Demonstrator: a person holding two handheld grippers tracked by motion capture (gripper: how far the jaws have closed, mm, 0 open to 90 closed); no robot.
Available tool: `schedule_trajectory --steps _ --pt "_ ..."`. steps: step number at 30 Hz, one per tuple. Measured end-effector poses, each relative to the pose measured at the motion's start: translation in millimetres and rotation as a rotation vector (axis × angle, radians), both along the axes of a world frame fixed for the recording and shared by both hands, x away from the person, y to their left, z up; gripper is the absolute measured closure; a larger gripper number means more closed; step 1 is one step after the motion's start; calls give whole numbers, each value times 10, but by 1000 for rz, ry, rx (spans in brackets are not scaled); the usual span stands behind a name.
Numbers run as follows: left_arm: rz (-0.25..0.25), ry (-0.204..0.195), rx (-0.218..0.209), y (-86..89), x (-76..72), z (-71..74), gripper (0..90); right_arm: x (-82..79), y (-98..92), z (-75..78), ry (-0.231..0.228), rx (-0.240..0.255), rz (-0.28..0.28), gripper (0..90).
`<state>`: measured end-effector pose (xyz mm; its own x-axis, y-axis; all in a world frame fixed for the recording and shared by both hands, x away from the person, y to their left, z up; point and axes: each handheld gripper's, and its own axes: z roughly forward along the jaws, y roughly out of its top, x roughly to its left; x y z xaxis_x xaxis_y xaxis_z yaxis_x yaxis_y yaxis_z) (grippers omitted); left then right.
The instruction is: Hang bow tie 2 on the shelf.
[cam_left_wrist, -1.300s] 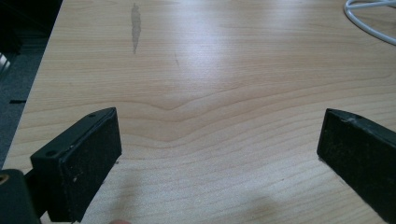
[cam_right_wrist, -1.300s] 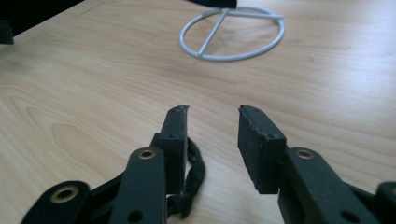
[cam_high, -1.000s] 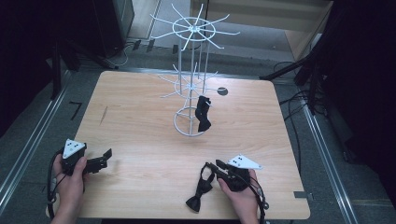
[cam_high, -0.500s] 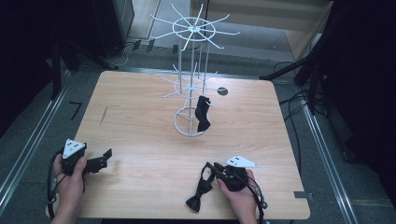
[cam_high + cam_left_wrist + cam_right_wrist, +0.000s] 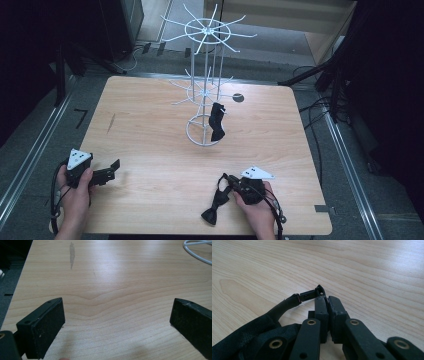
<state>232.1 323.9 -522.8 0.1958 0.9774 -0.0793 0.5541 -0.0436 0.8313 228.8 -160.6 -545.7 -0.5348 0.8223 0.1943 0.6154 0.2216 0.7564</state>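
A black bow tie [image 5: 214, 207] lies near the table's front edge, its thin strap [image 5: 287, 305] leading up to my right gripper [image 5: 226, 181]. In the right gripper view the jaws [image 5: 327, 301] have just been closing and now pinch the strap's end by its small clasp [image 5: 308, 296]. A second black bow tie [image 5: 217, 121] hangs on the white wire rack [image 5: 205, 90] at the table's middle back. My left gripper [image 5: 114, 167] rests at the front left, open, with bare wood between its pads [image 5: 47, 325].
The wooden table [image 5: 150, 125] has a dark round spot [image 5: 238, 97] behind the rack. The rack's base ring [image 5: 197, 253] shows at the top right of the left gripper view. Cables and dark stands lie on the floor around the table.
The right gripper's jaws have closed on the bow tie's strap, with the hand barely shifting. The left gripper has stayed where it was.
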Motion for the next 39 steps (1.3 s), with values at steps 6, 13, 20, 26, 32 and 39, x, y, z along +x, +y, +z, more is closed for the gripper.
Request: schedule_trajectory --steps 6,13,20,26,32,39 --pt "-1 11 -4 1 5 -3 1 1 -9 21 -13 -3 6 894" --pt "3 14 -14 8 11 -6 1 -15 -55 139 -71 23 -14 897" --pt "4 15 -12 5 8 -5 1 -49 -97 254 -148 23 -40 898" --pt "4 15 -14 4 8 -5 1 -65 -133 336 -198 33 -61 900" --pt "3 14 -12 -2 5 -4 1 -72 -150 396 -228 44 -76 900" --pt "4 15 -14 0 5 -3 1 -81 -178 488 -272 41 -88 900"
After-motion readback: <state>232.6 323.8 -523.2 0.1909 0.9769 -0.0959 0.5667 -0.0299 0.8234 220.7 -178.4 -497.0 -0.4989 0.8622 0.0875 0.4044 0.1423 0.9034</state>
